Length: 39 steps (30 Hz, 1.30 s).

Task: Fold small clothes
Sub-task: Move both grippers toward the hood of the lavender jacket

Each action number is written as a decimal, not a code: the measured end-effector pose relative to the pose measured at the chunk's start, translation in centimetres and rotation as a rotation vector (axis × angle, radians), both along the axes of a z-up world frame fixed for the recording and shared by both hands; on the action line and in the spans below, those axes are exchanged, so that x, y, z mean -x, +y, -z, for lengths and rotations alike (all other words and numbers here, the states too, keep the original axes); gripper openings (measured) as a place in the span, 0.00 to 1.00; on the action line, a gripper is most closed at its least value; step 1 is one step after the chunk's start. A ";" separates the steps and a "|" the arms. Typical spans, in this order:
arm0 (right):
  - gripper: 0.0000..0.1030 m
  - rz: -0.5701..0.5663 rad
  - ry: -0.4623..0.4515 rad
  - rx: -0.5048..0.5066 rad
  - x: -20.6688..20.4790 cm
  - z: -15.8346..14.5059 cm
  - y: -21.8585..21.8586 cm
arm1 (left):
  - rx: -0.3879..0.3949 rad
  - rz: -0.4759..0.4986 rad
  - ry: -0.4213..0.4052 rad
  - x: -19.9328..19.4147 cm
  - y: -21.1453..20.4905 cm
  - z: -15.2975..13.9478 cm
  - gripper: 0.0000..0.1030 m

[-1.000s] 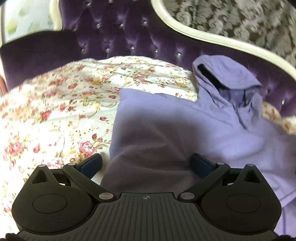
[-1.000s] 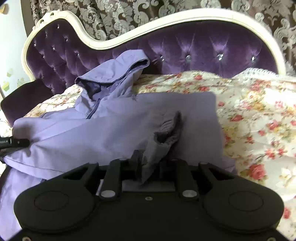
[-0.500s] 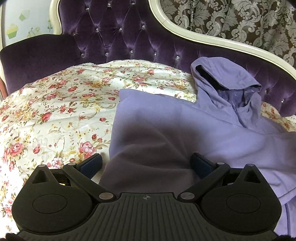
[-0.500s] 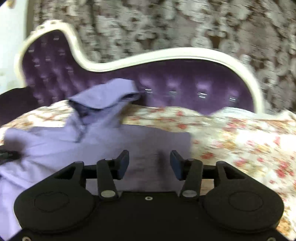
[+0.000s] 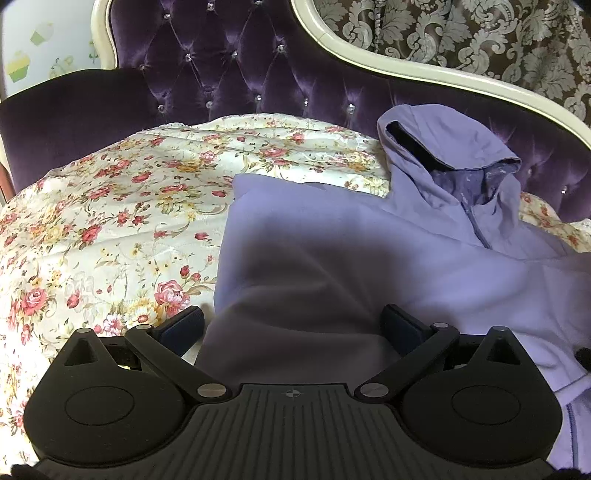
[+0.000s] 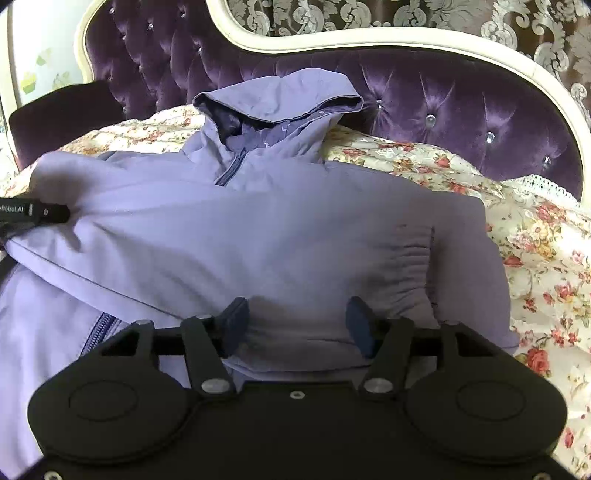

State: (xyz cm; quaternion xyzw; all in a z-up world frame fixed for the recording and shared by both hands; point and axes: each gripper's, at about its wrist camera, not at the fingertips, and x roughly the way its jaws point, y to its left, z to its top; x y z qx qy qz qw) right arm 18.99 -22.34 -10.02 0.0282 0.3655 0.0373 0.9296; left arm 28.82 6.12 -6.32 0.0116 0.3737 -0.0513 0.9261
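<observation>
**Ana:** Jaws first, what do both sets look like?

**Ben:** Both stand wide with nothing between them. The left gripper (image 5: 291, 325) hangs over the left side of the hoodie, one finger above the bedspread and the other above the cloth. The right gripper (image 6: 295, 325) hangs over the hoodie's right side.

**Ana:** Fine, now biggest to smallest.

**Ben:** Largest is the purple tufted headboard (image 6: 443, 99) with its cream frame, with patterned curtains (image 5: 480, 33) behind it. Below that is the bed, covered by a floral bedspread (image 5: 110, 221).

**Ana:** And the garment?

**Ben:** A lilac hoodie (image 6: 258, 229) lies across the bedspread, chest up, its top toward the headboard edge of the bed. Its hood (image 6: 280, 99) stands propped against the headboard. Both sleeves are folded in over the body. The right one lies across the chest, and its ribbed cuff (image 6: 417, 254) rests just ahead of the right gripper.

**Ana:** Anything smaller?

**Ben:** A short zip (image 6: 231, 170) runs down from the neck.
</observation>
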 end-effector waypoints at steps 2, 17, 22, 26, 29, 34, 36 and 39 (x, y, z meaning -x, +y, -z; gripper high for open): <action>0.62 -0.004 -0.004 0.019 0.2 0.1 0.4 | 0.000 0.002 0.005 0.0 -0.1 -0.1 1.00; 0.66 -0.065 0.071 -0.005 -0.3 -1.4 -0.4 | -0.038 0.116 -0.057 3.1 -3.8 -9.0 0.98; 0.68 -0.102 0.048 -0.122 -1.3 -4.9 -2.6 | -0.023 0.152 -0.075 1.4 -5.2 -11.3 0.98; 0.68 -0.082 0.003 -0.209 -4.0 -7.8 -4.7 | -0.034 0.156 -0.082 -0.9 -6.5 -11.4 0.97; 0.68 -0.042 -0.048 -0.203 -6.6 -8.8 -5.8 | -0.037 0.150 -0.098 -2.7 -7.7 -10.9 0.97; 0.68 0.027 -0.092 -0.191 -10.8 -7.6 -6.4 | -0.056 0.155 -0.100 -6.2 -9.8 -8.2 0.97; 0.68 0.047 -0.101 -0.200 -12.6 -6.5 -6.3 | -0.080 0.164 -0.099 -7.6 -10.7 -6.8 0.97; 0.68 0.063 -0.112 -0.194 -14.6 -5.2 -6.2 | -0.080 0.175 -0.092 -9.5 -11.8 -5.1 0.97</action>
